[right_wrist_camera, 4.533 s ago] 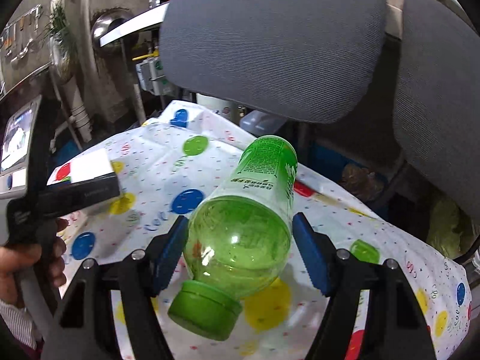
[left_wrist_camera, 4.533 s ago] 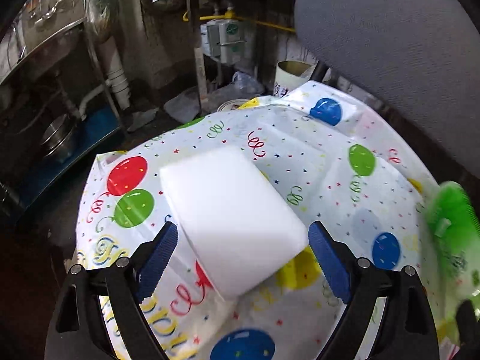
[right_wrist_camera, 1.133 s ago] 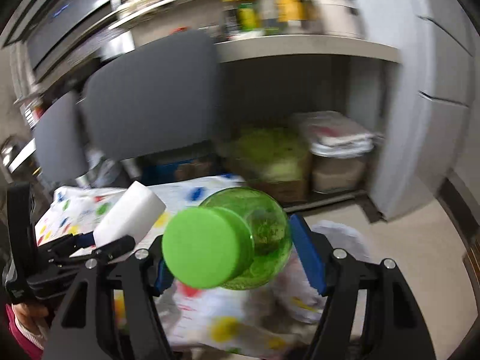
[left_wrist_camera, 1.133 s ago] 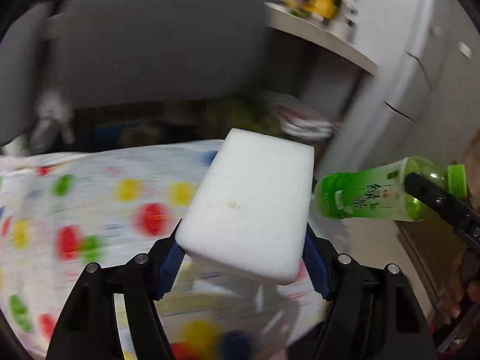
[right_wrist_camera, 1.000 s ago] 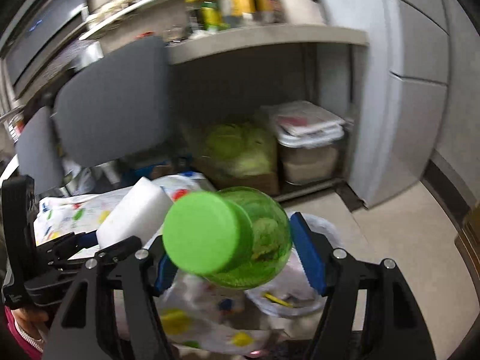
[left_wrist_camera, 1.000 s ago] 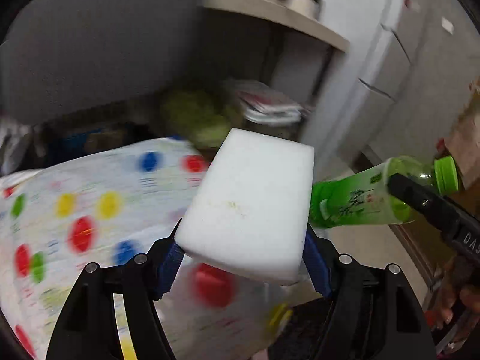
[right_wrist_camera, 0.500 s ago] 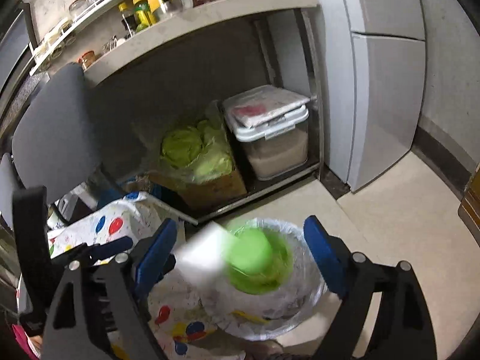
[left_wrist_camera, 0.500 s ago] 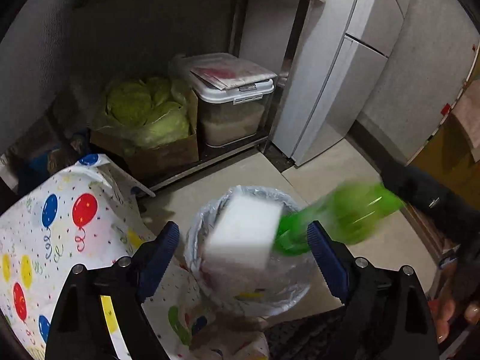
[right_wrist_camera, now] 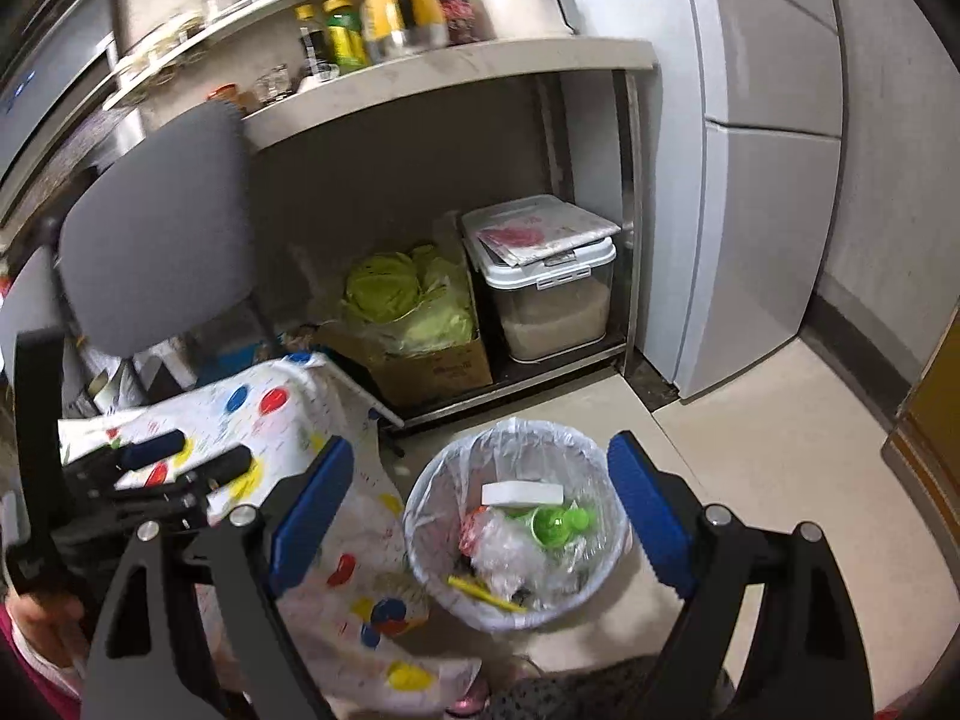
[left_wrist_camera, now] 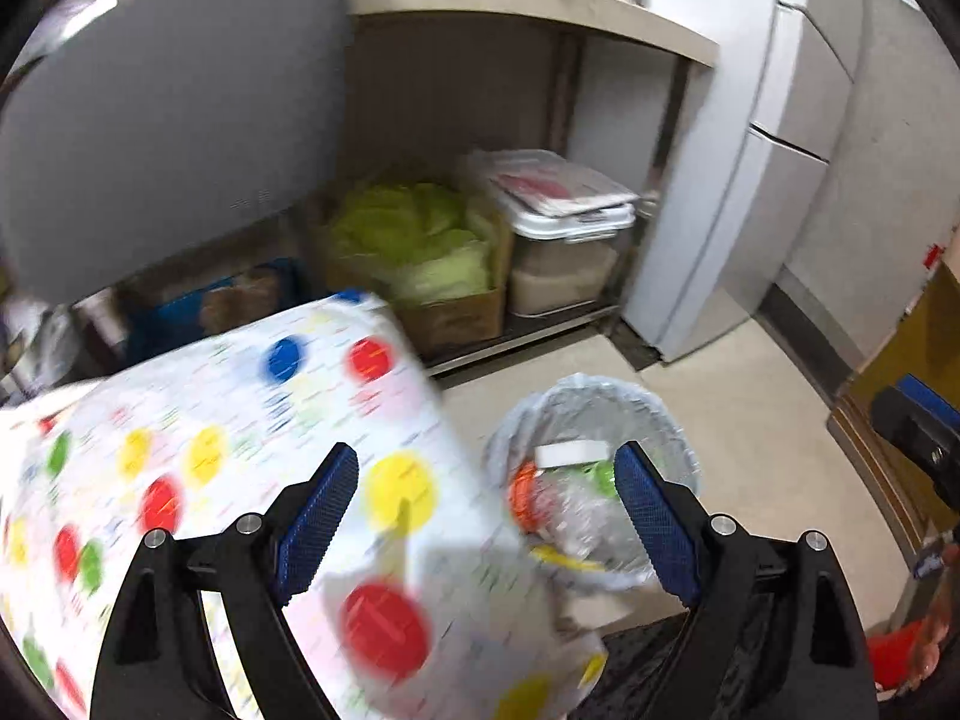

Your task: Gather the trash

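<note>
A bag-lined trash bin (right_wrist_camera: 420, 546) stands on the floor by the table corner, also in the left wrist view as the bin (left_wrist_camera: 678, 432). Inside it lie the white foam block (right_wrist_camera: 522, 493) and the green bottle (right_wrist_camera: 558, 523) among other waste; the left wrist view shows the block (left_wrist_camera: 570, 453) too. My right gripper (right_wrist_camera: 480, 516) hangs open above the bin with nothing between its blue pads. My left gripper (left_wrist_camera: 486, 516) is open and empty over the table edge; it also appears at the left of the right wrist view as the left gripper (right_wrist_camera: 180, 456).
The table with a balloon-print cloth (left_wrist_camera: 240, 432) fills the left side. Behind stand a grey chair back (right_wrist_camera: 156, 228), a box of cabbage (right_wrist_camera: 414, 312), a lidded rice container (right_wrist_camera: 546, 276) under a counter, and a grey fridge (right_wrist_camera: 768, 150). A hand (right_wrist_camera: 30, 612) holds the left tool.
Both grippers let go: the foam block and green bottle fell from the jaws into the bin. The left view has swung back toward the table.
</note>
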Motion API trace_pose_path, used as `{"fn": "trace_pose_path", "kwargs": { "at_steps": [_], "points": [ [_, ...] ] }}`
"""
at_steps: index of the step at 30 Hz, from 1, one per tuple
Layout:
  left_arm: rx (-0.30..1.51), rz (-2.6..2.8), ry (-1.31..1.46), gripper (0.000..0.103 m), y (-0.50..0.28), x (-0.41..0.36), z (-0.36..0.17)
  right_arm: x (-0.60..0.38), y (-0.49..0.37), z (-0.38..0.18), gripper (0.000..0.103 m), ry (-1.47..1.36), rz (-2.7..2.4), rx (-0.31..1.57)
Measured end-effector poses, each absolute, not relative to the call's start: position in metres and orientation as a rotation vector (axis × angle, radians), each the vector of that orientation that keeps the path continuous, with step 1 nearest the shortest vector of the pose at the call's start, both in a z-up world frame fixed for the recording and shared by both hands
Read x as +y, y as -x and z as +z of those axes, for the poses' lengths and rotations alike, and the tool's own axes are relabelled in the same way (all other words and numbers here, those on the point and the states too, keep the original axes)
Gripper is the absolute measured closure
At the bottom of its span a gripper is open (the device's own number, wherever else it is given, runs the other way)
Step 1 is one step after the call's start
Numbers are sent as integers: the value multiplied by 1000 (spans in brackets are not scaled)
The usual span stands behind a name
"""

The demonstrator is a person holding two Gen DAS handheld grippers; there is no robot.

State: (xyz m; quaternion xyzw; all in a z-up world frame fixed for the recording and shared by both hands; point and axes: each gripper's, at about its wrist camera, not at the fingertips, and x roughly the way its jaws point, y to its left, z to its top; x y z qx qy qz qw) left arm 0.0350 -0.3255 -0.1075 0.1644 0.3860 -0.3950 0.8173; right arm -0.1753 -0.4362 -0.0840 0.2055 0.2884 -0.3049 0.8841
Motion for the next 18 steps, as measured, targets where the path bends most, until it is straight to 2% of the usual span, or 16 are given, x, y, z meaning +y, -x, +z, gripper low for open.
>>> {"fn": "trace_pose_path", "kwargs": {
  "at_steps": [9,12,14,18],
  "points": [
    [833,-730,-319,16,1,-236,-75,-355,203,-67,17,-358,-568,656],
    [820,-675,-310,16,9,-208,-66,-336,205,-65,14,-351,-530,680],
    [803,-623,-335,16,15,-189,-62,-324,206,-64,6,-343,-506,702],
    [827,-549,-352,16,22,-159,-59,-302,211,-58,6,-342,-468,725]
  ]
}}
